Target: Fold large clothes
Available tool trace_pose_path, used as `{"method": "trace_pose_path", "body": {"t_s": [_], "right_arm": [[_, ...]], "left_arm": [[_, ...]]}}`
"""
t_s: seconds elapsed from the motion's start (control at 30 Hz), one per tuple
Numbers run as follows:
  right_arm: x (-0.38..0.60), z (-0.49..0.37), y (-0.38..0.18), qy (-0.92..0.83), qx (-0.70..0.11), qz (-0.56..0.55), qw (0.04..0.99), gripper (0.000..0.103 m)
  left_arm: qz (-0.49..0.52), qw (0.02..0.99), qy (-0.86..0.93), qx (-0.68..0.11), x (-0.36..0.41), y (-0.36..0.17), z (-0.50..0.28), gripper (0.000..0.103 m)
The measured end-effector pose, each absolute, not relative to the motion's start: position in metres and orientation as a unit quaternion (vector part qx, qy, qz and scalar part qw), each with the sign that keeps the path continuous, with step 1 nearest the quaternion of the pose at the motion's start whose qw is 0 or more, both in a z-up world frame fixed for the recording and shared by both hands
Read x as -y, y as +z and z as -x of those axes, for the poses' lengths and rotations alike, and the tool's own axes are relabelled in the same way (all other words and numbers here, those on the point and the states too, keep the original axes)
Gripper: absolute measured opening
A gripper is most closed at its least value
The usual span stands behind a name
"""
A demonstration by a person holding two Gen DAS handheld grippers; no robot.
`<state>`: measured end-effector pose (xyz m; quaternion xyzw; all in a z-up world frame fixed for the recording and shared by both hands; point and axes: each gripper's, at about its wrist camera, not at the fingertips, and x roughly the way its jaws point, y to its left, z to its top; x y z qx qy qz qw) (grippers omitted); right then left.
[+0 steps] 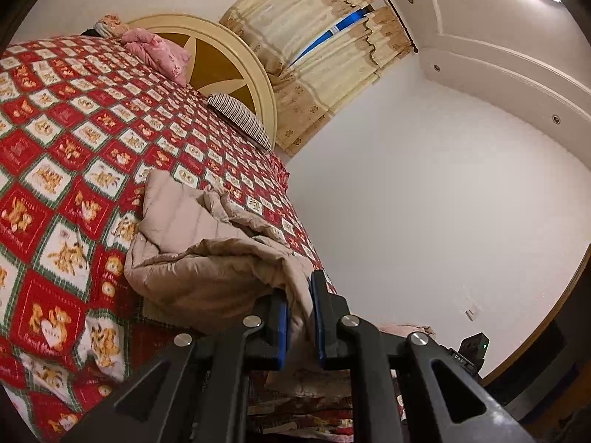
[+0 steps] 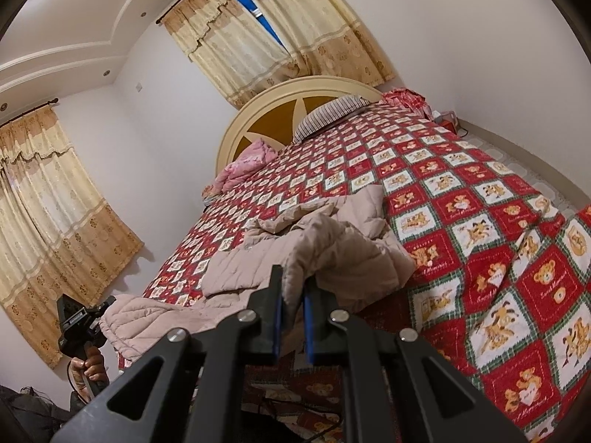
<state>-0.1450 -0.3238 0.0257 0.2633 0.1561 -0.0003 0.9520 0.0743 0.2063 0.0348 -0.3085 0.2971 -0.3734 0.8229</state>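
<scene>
A beige quilted padded coat (image 1: 192, 243) lies rumpled on the red patterned bedspread (image 1: 66, 140), near the foot of the bed. My left gripper (image 1: 300, 295) is shut on an edge of the coat, and the fabric hangs between its blue pads. In the right wrist view the same coat (image 2: 332, 243) spreads across the bedspread (image 2: 480, 221). There my right gripper (image 2: 293, 288) is shut on another edge of it. The left gripper (image 2: 98, 313) shows at the lower left of that view, held by a hand, with the coat's hem at its tip.
A round cream headboard (image 2: 295, 88) stands at the far end, with a striped pillow (image 2: 328, 114) and a pink bundle (image 2: 247, 162) before it. Curtains (image 2: 280, 29) cover the windows. A white wall (image 1: 443, 203) runs along one side of the bed.
</scene>
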Motion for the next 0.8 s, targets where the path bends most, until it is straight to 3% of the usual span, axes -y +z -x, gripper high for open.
{"method": "trace_pose_path", "body": {"t_s": [0.37, 0.8], "right_arm": [[0.339, 0.076, 0.069, -0.020, -0.132, -0.219, 0.966, 0.013], [0.385, -0.102, 0.087, -0.077, -0.161, -0.196, 0.964, 0.013]], "left_arm": [[0.317, 0.834, -0.347, -0.291, -0.192, 0.054, -0.141, 0.011], [0.312, 0.851, -0.265, -0.329, -0.144, 0.039, -0.316, 0.011]]}}
